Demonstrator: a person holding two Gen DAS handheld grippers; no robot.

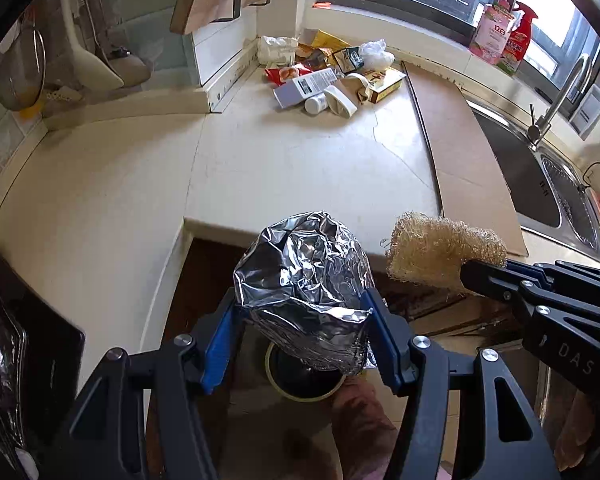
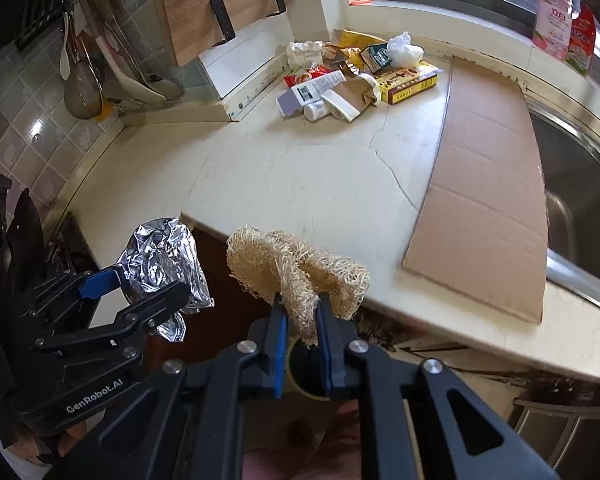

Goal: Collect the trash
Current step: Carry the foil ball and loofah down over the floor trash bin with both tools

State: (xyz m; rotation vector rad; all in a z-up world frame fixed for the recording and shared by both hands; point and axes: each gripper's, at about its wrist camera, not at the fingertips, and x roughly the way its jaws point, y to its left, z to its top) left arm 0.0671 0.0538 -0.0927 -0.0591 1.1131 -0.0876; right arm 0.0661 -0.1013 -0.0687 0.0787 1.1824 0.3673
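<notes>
My left gripper is shut on a crumpled ball of silver foil, held off the counter's front edge; the same foil ball shows at the left of the right wrist view. My right gripper is shut on a tan loofah scrubber, whose free end hangs beside the foil. Below both, a round dark bin opening with a yellowish rim is partly hidden by the held things. A pile of trash, with boxes, wrappers, a white bottle and a plastic bag, lies in the counter's far corner.
A flat sheet of cardboard covers the cream counter next to the steel sink and its tap. Utensils hang on the tiled wall at left. A wooden board hangs above. Cleaner bottles stand on the window sill.
</notes>
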